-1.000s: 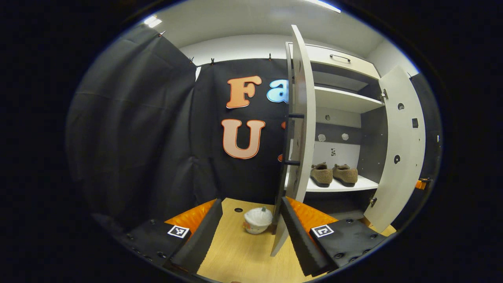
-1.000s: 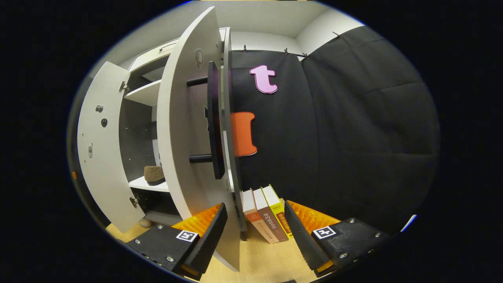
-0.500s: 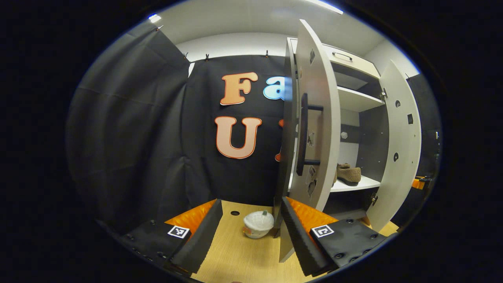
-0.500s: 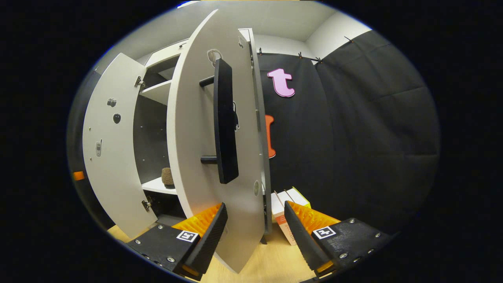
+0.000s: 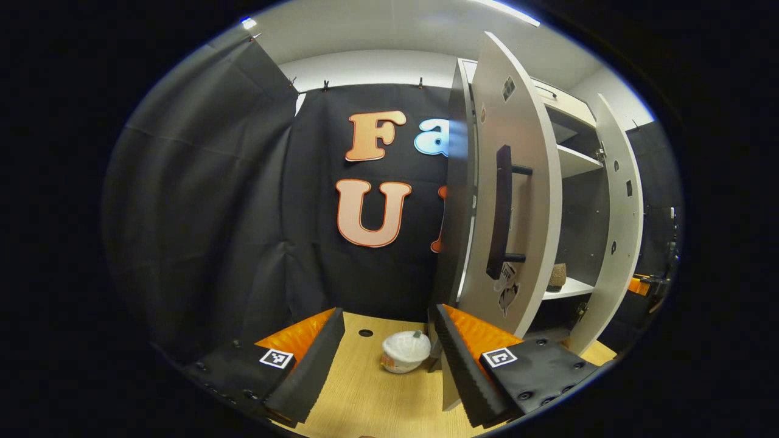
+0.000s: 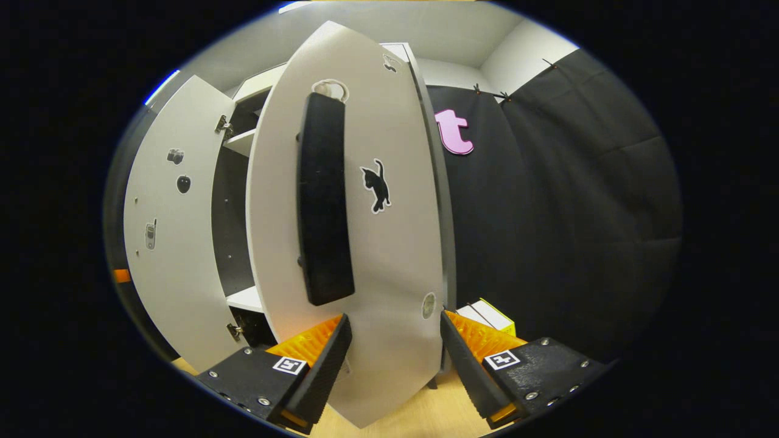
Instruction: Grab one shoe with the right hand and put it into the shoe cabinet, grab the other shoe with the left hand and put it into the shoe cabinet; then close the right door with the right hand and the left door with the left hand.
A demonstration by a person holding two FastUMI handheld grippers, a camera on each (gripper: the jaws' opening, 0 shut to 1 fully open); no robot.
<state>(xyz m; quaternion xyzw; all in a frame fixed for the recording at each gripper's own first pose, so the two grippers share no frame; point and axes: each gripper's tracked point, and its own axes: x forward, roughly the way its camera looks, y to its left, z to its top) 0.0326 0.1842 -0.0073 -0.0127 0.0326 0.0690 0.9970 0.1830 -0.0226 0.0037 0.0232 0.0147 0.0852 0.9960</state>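
right door (image 6: 389, 255) further swung shut, between spread right gripper (image 6: 395, 359) fingers

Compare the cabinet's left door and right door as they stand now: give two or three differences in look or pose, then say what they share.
In the right gripper view, the right door is turned outer face to the camera, with a long dark handle and a cat sticker; the left door shows its inner face, with small stickers and hinges. The right door stands between the right gripper's open fingers; the left door stands farther off. Both are pale, tall and still ajar.
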